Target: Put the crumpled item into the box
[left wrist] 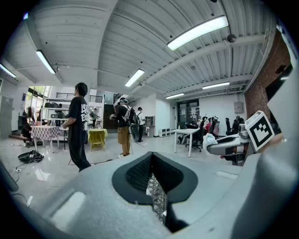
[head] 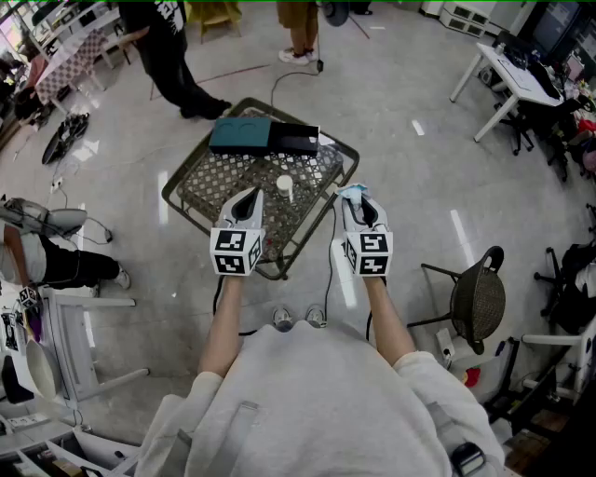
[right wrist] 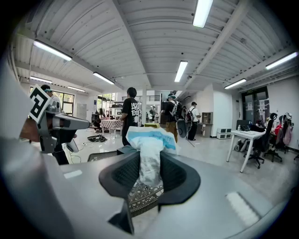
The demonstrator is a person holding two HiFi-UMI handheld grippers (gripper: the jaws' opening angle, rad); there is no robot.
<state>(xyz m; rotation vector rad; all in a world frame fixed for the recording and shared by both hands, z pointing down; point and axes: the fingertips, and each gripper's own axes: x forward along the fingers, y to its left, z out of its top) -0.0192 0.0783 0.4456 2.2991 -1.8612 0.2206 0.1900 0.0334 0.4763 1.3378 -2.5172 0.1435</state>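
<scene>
Glossy grey floor [head: 400,177] of a wide workroom, with a low wire-mesh table [head: 219,177] standing askew in the middle. At the table's far edge, a teal box [head: 240,135] touching a flat black piece [head: 294,140] on its right, possibly a lid, though hard to tell from above. Near the middle of the mesh, a small white cylinder [head: 285,188], upright. Far left, a person in black [head: 172,56]; far right, a white desk [head: 512,74]; near right, a mesh chair [head: 480,298]. Left tool [head: 246,197] above the near part of the table, jaws together with nothing between them. Right tool [head: 358,200] just beyond the table's right edge, clamped on the crumpled item [head: 353,191], a white and pale-blue wad sticking out past the tips, well apart from the teal box. Only in the two gripper views: a ribbed ceiling with strip lights [right wrist: 202,11], more people standing far off, and each tool seen from the other's side. Only from the head view: the teal box and the table's whole layout.
</scene>
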